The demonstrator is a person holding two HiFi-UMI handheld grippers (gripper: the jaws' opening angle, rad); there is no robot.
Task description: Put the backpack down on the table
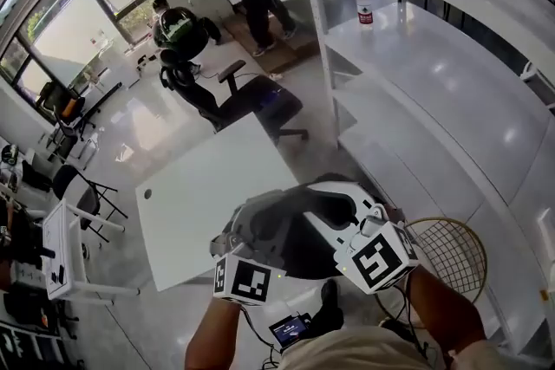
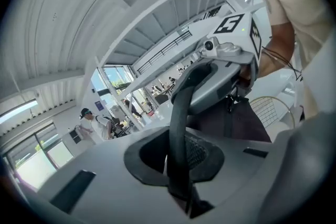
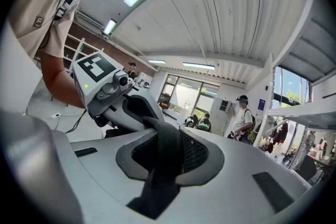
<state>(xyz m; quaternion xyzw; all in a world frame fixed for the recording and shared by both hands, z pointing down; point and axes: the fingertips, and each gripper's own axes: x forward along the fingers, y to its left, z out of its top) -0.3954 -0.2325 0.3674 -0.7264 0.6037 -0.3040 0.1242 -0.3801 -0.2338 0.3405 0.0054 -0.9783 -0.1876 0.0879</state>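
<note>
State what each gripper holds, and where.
Left gripper grips the backpack by a narrow black strap; right gripper by a wider padded strap.

1. White table (image 1: pixel 195 212), flat top, standing on the shiny grey floor (image 1: pixel 156 121); small dark round spot (image 1: pixel 146 193) near one corner.
2. Tall white shelf (image 1: pixel 451 91) just beside the table; one bottle (image 1: pixel 365 4) with a red label upright on a high board.
3. Black chair (image 1: pixel 247 100) on wheels on the floor, behind the table.
4. Round gold wire thing (image 1: pixel 451 254) down by the shelf.
</note>
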